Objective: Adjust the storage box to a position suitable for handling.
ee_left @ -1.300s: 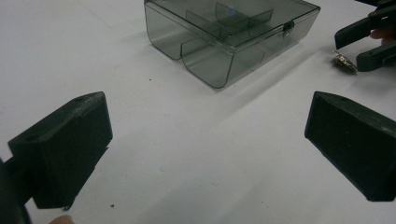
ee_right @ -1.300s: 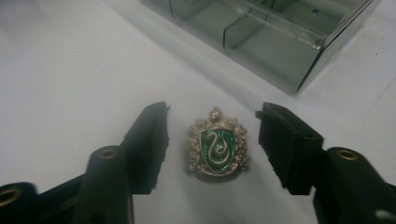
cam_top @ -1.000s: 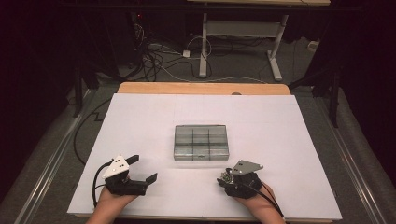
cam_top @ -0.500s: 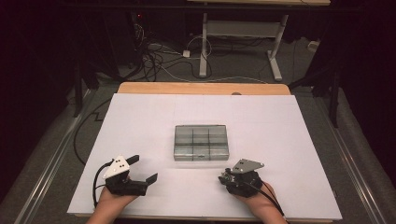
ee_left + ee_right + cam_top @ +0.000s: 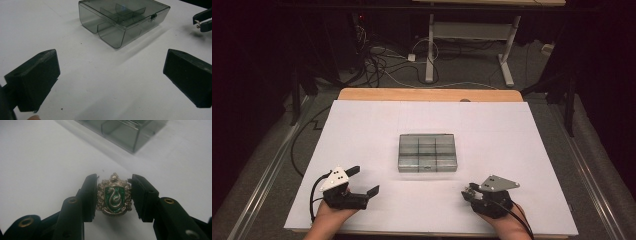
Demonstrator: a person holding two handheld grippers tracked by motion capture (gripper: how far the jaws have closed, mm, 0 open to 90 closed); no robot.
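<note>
A smoky clear compartment box (image 5: 427, 152) with its lid closed lies in the middle of the white sheet. My right gripper (image 5: 468, 192) hovers near the front edge, to the box's right. In the right gripper view, this gripper (image 5: 114, 195) is shut on a small metal crest badge (image 5: 114, 198), a green shield with a silver snake. Its jaws have just been closing, and the pads now press on the badge's two sides. My left gripper (image 5: 363, 180) rests at the front left, open, with nothing between its jaws (image 5: 110, 72). The box (image 5: 122, 20) lies ahead of it.
The white sheet (image 5: 522, 135) covers a wooden table whose far edge (image 5: 427, 94) shows. Beyond it are floor cables (image 5: 382, 60) and a desk frame (image 5: 472, 35). The left gripper view catches the right gripper's tips (image 5: 201, 22) at its top right.
My right gripper has shifted a little to the right with the badge in it. The left gripper and the box have not moved.
</note>
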